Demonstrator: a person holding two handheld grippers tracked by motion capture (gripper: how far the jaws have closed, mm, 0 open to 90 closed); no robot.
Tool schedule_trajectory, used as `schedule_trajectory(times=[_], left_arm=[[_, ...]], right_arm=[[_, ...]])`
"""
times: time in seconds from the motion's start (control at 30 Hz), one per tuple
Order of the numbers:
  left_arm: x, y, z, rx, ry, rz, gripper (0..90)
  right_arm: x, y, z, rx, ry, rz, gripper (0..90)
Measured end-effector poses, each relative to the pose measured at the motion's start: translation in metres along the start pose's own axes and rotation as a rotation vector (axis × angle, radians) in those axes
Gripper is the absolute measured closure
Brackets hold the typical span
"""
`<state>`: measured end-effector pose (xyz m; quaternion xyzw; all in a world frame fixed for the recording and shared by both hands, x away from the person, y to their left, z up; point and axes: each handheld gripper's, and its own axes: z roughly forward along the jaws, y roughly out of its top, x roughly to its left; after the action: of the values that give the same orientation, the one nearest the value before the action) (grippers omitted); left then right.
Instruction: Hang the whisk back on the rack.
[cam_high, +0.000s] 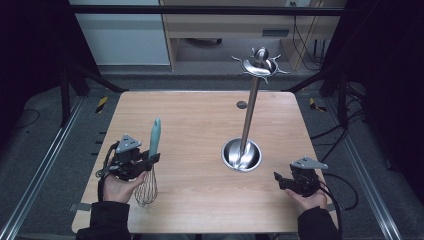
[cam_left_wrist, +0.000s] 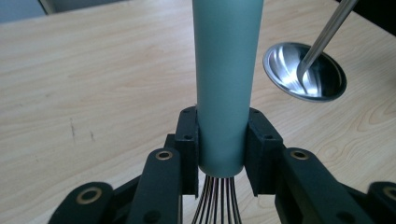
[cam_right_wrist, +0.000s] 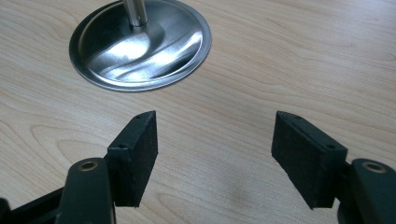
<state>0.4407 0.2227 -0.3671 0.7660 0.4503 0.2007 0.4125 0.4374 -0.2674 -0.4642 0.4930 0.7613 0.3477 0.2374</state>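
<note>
Jaws around smooth whisk handle (cam_left_wrist: 227, 70) (cylindrical)

high view: overhead, facing forward and down, whole wooden table (cam_high: 200, 115) in frame. left gripper view: close, low along its jaws. right gripper view: close, angled down. all share the steel stand base (cam_high: 241, 155) (cam_left_wrist: 303, 70) (cam_right_wrist: 140, 44).

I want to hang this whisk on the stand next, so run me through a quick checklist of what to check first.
1. Left gripper clamped on whisk handle: ok.
2. Whisk handle straight between the pads: ok.
3. Right gripper open and empty: ok.
4. Stand upright on its base: ok.
5. Free hook at the stand's top: cannot tell.
6. Hanging loop on the whisk's handle end: cannot tell.
</note>
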Motion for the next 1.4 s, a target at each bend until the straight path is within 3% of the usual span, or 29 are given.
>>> schedule_trajectory(times=[0.27,0.7,0.87,1.4], left_arm=[[-0.007,0.011,-0.009,-0.059,-0.009,0.014,69.4],[-0.021,0.036,-0.015,-0.123,-0.064,0.05,69.4],[-0.023,0.043,-0.014,-0.137,-0.073,0.046,69.4],[-0.039,0.07,-0.002,-0.154,-0.121,0.066,69.3]], right_arm=[[-0.002,0.0,0.0,-0.012,-0.009,-0.009,31.2],[-0.003,0.0,0.0,-0.022,-0.014,-0.001,29.6],[-0.003,0.0,0.0,-0.023,-0.009,0.022,27.4],[-0.004,-0.001,0.001,-0.027,-0.021,0.011,25.6]])
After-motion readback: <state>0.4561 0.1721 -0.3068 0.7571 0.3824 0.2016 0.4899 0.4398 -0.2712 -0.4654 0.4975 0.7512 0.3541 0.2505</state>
